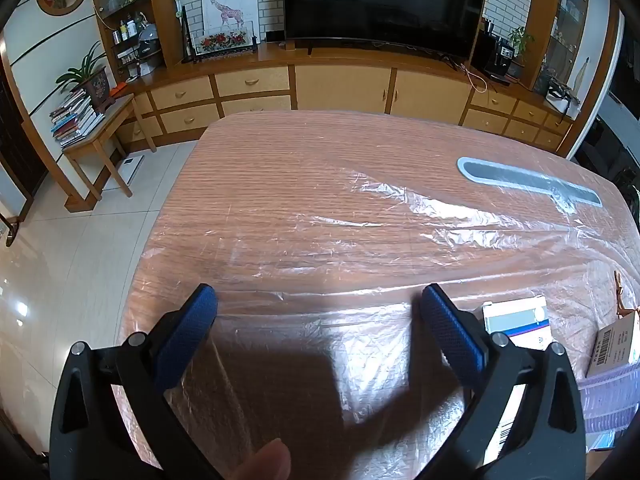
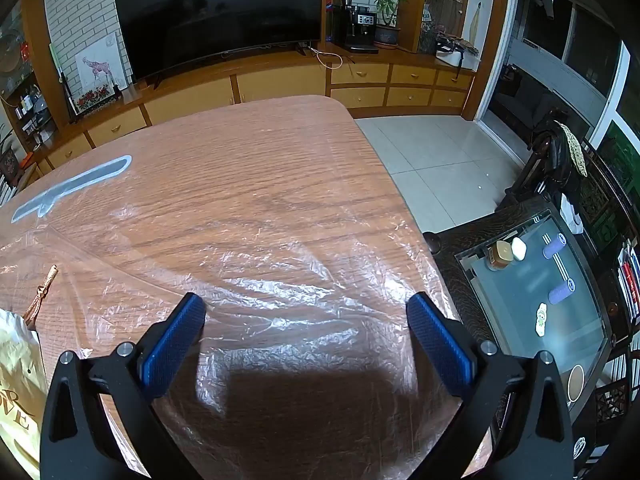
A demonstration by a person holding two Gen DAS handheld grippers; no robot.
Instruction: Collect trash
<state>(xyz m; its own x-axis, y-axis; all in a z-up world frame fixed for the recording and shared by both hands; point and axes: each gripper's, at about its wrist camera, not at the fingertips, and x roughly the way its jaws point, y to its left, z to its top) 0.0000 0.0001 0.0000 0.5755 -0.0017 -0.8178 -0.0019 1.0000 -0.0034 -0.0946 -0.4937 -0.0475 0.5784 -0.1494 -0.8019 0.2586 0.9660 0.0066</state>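
While both tools hang over a wood-grain table (image 1: 280, 184), a thin clear plastic sheet (image 1: 400, 216) lies spread across the top, wrinkled and catching glare.

Left wrist view, left to right: tiled floor, then a small wooden side table (image 1: 102, 136) carrying stacked books (image 1: 74, 118) and a potted plant (image 1: 90, 80). Left gripper (image 1: 318, 304) sits low over the near edge of the table, blue pads (image 1: 188, 336) spread wide, nothing between them. A fingertip (image 1: 266, 460) shows at the bottom edge. Past the right pad, a white box with a blue and red band (image 1: 518, 322) lies on the plastic; just beside it, further right, a cardboard box with a barcode label (image 1: 616, 346). A grey slot-shaped inlay (image 1: 528, 182) is set in the tabletop toward the far right. Dark television (image 1: 384, 0) on the cabinet behind.

Right wrist view, left to right: a yellowish paper bag with printed letters (image 2: 16, 380) at the left edge, a brown cord handle (image 2: 40, 292) lying on the wood just above it. The grey inlay (image 2: 72, 186) is further back. Right gripper (image 2: 306, 308) hovers above the crumpled sheet (image 2: 288, 280), fingers parted wide, empty. Right of the table, well apart, a dark glass-topped side table (image 2: 532, 344) holds a brown jar (image 2: 500, 256) and two purple rollers (image 2: 558, 270).

Trash candidates seen: the boxes and the bag, grouped between the two grippers near the table's front edge.
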